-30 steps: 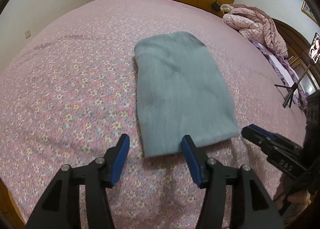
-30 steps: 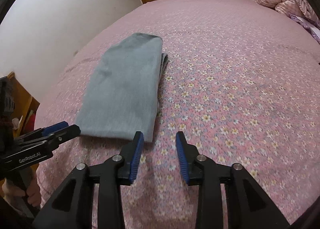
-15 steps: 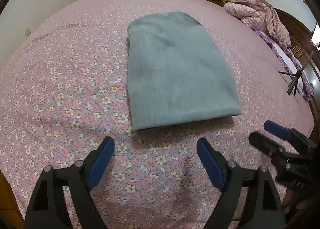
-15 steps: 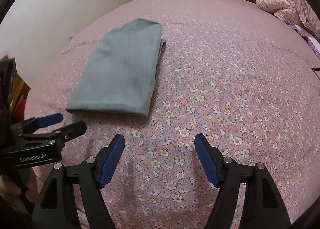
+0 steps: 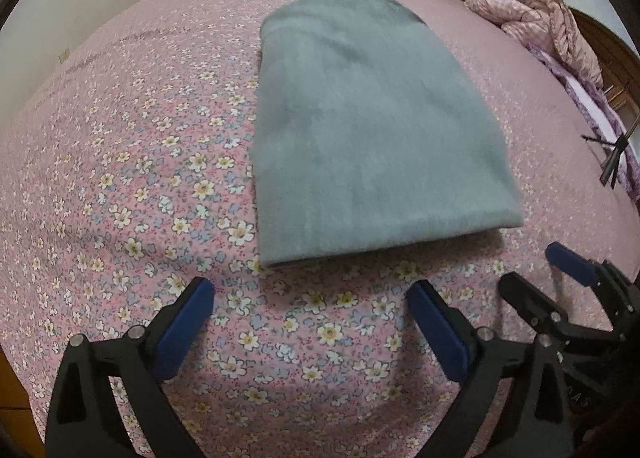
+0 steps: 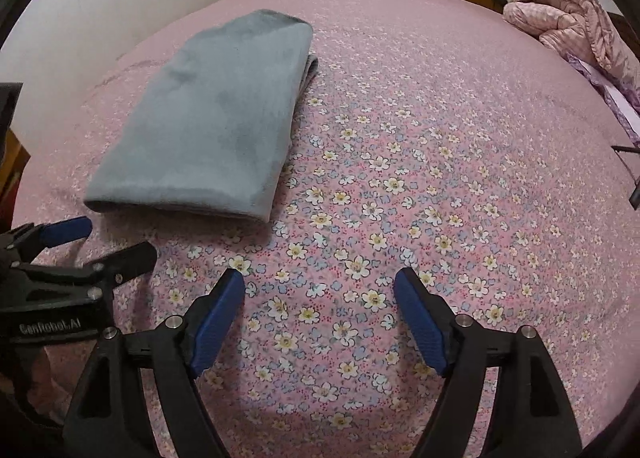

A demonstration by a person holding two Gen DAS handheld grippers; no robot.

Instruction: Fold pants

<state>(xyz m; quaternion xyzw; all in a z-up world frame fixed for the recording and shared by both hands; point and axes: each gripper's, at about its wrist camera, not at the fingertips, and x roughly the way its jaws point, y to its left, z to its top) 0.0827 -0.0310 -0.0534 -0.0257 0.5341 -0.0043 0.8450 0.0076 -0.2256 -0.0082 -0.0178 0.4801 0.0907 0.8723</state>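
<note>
From the left wrist camera, the left gripper [image 5: 310, 308] is held low over the bed [image 5: 120, 186], pointing forward along the floral pink cover with its blue-padded jaws spread wide and nothing between them. Just ahead of its fingertips, not touching them, lies the pants [image 5: 368, 134], a grey-blue bundle folded into a flat rectangle with its thick folded edge nearest the camera. The right gripper [image 5: 540, 278] enters at the lower right, angled toward the bundle's near right corner but clear of it. A crumpled pink quilt [image 5: 536, 18] sits at the far right of the bed. From the right wrist camera, the right gripper [image 6: 320, 290] also hovers over bare bedcover, jaws parted wide and empty. The pants [image 6: 216, 122] lie ahead and to the left, well off its axis. The left gripper [image 6: 100, 242] shows at the left edge, just short of the bundle's near edge, its jaws apart.
</note>
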